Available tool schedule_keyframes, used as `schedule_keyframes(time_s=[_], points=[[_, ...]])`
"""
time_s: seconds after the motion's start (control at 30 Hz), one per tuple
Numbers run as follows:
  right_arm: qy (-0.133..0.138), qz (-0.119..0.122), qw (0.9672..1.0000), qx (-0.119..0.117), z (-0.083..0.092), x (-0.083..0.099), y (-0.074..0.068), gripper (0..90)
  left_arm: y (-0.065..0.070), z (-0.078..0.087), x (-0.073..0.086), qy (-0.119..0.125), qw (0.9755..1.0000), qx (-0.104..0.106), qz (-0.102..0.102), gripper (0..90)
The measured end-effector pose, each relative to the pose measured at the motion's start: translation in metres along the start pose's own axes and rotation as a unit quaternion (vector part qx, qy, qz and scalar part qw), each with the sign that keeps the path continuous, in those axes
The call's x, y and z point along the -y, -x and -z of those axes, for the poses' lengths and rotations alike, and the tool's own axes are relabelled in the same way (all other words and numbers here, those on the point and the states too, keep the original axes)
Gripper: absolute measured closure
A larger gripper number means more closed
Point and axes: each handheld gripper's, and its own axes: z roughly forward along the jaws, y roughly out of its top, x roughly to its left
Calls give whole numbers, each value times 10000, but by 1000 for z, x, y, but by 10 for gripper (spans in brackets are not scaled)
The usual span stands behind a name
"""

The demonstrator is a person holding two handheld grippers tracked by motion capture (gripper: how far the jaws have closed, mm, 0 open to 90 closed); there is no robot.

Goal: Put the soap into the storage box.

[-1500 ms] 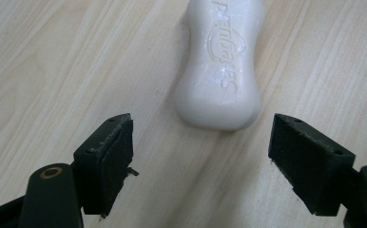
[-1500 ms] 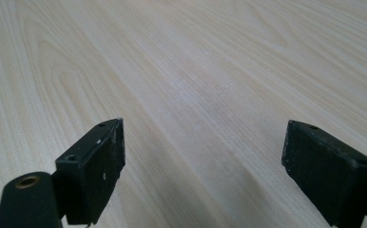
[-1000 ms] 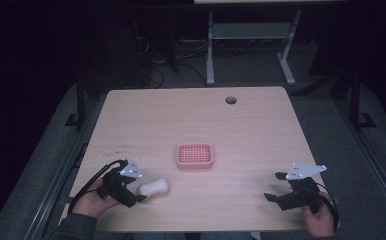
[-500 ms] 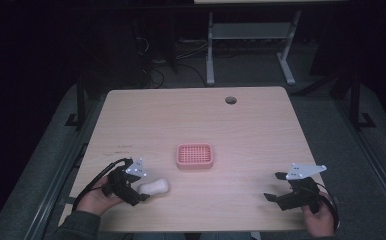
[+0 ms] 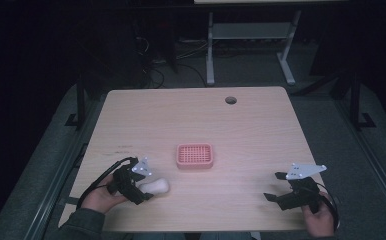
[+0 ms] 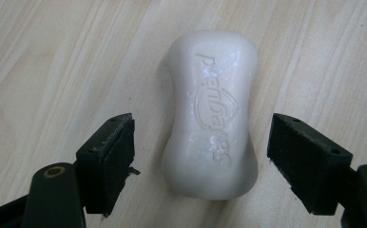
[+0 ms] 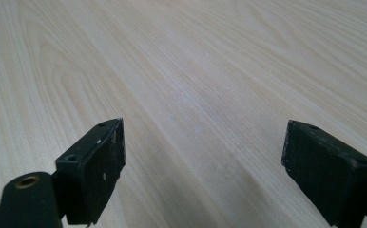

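A white bar of soap (image 6: pixel 212 118) with an embossed logo lies flat on the wooden table (image 5: pixel 196 125), seen also in the high view as the soap (image 5: pixel 156 187) near the front left. My left gripper (image 6: pixel 205 159) is open with its jaws on either side of the soap's near end, a gap on each side. In the high view the left gripper (image 5: pixel 140 188) sits just left of the soap. A pink ribbed soap dish (image 5: pixel 194 155) stands empty at the table's middle. My right gripper (image 5: pixel 277 186) is open over bare wood at the front right; the right gripper (image 7: pixel 203 156) holds nothing.
A round cable hole (image 5: pixel 231 100) lies near the table's far edge. A white-legged desk frame (image 5: pixel 251 45) and loose cables (image 5: pixel 156 70) stand on the dark floor beyond the table.
The left gripper has edged forward around the soap's near end. The right gripper has stayed put.
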Motion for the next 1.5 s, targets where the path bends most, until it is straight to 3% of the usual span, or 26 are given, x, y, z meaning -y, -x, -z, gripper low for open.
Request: schedule_keyframes(time_s=[0.67, 1.23, 1.5], points=[[-12, 12, 10000, -14, 0, -1, 0, 142, 1, -13, -14, -259, 9996, 113, -18, 303], [-3, 36, 10000, -23, -1, -1, 0, 142, 0, -25, -19, -583, 9979, 280, 26, 419], [-2, 47, 10000, -18, 0, -1, 0, 142, 0, -28, -22, -620, 9976, 306, -18, 461]])
